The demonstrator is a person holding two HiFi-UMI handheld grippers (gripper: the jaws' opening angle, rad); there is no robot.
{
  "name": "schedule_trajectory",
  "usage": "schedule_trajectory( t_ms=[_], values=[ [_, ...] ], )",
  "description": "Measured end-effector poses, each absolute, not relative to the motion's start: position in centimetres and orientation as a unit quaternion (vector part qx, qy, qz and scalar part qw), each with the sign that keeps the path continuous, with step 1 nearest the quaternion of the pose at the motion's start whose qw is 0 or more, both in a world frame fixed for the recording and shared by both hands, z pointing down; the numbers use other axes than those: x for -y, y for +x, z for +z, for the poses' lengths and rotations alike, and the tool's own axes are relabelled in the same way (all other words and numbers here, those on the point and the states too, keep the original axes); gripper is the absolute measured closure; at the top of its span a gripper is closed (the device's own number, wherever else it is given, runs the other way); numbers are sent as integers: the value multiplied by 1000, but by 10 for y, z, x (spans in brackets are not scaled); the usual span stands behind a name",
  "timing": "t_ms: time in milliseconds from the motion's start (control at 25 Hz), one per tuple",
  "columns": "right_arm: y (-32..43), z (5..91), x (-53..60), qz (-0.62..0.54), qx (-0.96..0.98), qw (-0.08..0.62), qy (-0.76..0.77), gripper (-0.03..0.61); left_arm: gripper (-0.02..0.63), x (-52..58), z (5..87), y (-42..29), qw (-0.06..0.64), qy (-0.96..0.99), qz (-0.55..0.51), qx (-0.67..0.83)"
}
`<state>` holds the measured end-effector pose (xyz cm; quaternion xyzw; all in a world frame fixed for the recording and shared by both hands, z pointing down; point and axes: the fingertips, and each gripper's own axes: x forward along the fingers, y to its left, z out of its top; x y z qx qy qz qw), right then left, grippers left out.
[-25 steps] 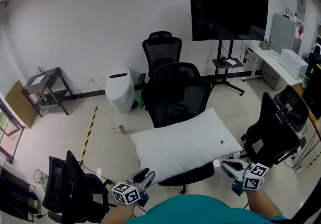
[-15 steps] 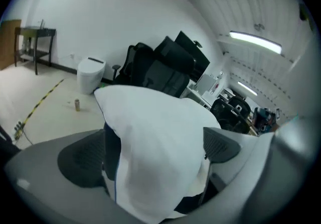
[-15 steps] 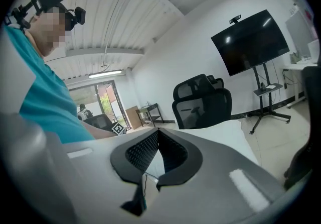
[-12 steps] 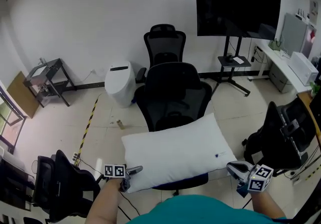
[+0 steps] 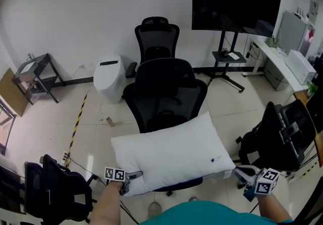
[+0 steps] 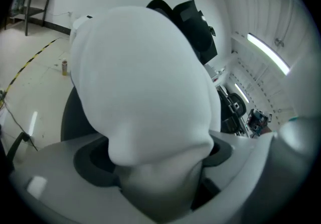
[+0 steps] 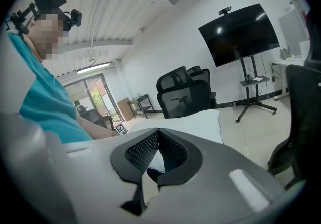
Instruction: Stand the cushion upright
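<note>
So the cushion (image 5: 169, 153) is lying flat across the seat of the black office chair (image 5: 164, 85), not upright yet. The left gripper (image 5: 134, 175) has the near-left corner stuffed between its wide-set jaws, which are closing on it; the fabric bulges out past them. The right gripper (image 5: 240, 171) sits at the near-right corner, jaws pinched together at the tips on a thin bit of white fabric. Both forearms reach in low from the bottom edge. The right gripper view looks level across the cushion top to the chair back, while the left gripper view is mostly white bulk.
</note>
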<state>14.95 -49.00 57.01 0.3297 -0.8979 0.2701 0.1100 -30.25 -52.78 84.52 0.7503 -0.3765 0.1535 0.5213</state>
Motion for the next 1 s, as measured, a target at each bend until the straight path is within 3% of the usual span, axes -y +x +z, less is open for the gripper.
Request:
schedule_trajectory(
  t_ms=[120,320,520,1000],
  values=[
    [143,575,486,273,896,119,329,575,366,523,843,-290,496,772,179,355],
    [125,576,487,271,901,117,318,575,500,532,790,-298,404,818,195,361],
    [111,575,495,269,910,91,302,575,538,550,687,-291,305,865,206,340],
    [121,569,500,260,920,15,293,575,538,596,466,-221,88,886,356,282]
  ],
)
